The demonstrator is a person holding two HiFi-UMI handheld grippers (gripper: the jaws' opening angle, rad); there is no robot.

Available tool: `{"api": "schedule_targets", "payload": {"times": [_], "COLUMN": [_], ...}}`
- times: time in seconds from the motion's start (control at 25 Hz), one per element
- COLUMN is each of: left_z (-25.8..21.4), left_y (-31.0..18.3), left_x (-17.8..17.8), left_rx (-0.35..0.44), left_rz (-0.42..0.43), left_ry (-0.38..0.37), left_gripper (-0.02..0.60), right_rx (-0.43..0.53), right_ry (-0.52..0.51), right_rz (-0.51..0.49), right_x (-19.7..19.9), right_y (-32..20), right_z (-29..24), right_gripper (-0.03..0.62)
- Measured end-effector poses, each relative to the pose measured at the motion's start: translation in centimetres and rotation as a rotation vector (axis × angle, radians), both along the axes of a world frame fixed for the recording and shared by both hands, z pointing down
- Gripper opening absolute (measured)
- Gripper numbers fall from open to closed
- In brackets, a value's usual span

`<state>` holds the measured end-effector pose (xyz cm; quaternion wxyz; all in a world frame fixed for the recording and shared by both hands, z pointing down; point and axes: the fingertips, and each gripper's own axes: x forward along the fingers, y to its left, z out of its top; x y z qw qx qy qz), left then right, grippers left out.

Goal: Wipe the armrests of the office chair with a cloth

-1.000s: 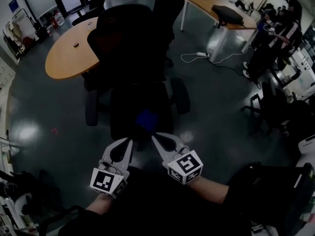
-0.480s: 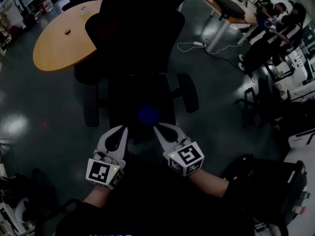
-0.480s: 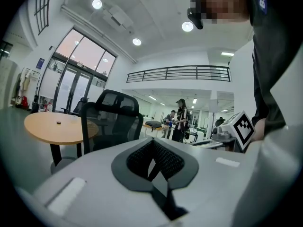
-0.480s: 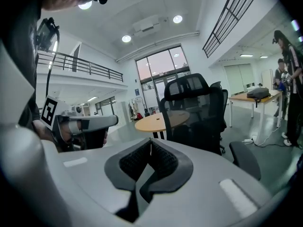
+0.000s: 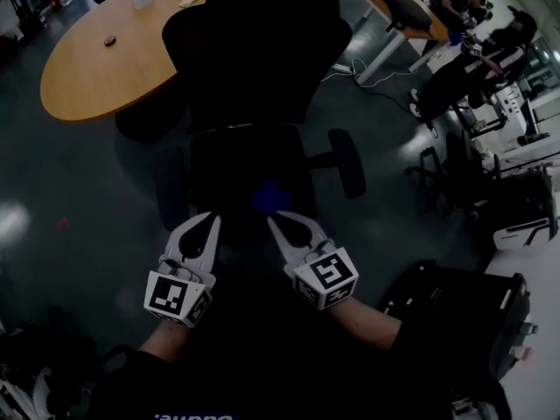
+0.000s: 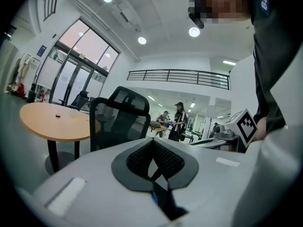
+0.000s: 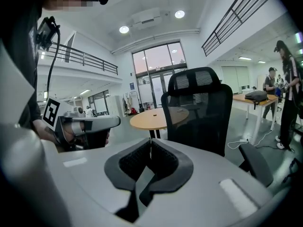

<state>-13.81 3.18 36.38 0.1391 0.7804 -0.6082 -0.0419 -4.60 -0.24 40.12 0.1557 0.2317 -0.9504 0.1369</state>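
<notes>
Two hand-held tools are poised at the near edge of a black office chair point(image 5: 254, 68) in an open-plan office. The left gripper point(image 5: 211, 222) and the right gripper point(image 5: 274, 222) are both clenched tip to tip, grasping nothing. A blue cloth point(image 5: 269, 198) lies on the seat point(image 5: 232, 164), just beyond the right gripper's tips. The chair's left armrest point(image 5: 171, 191) and right armrest point(image 5: 350, 163) flank the seat, apart from both tools. A round wooden table point(image 5: 96, 68) stands at far left.
</notes>
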Motion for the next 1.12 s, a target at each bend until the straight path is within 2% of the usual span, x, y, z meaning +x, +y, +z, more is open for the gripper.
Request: {"api": "schedule_targets", "payload": {"times": [0.32, 0.56, 0.76, 1.12], "left_z": [0.6, -1.1, 0.2, 4.4], "left_y": [-2.0, -3.5, -4.7, -4.7], "left_x": [0.3, 0.2, 0.2, -3.8], "left_rx": [-0.018, -0.042, -0.064, -0.157], "left_rz": [0.017, -0.03, -0.044, -0.191], "left_ry": [-0.008, -0.028, -0.055, -0.084], "left_gripper": [0.012, 0.012, 0.012, 0.012], "right_rx": [-0.018, -0.028, -0.059, -0.135], "right_ry": [-0.011, -0.042, -0.029, 0.042], "right_rz": [0.002, -0.028, -0.055, -0.088], "right_x": [-0.2, -0.8, -0.7, -0.3], "right_y": [-2.1, -4.5, -6.2, -8.0], "right_z": [0.5, 0.3, 2.1, 7.3], "right_gripper": [0.015, 0.018, 0.034, 0.079]}}
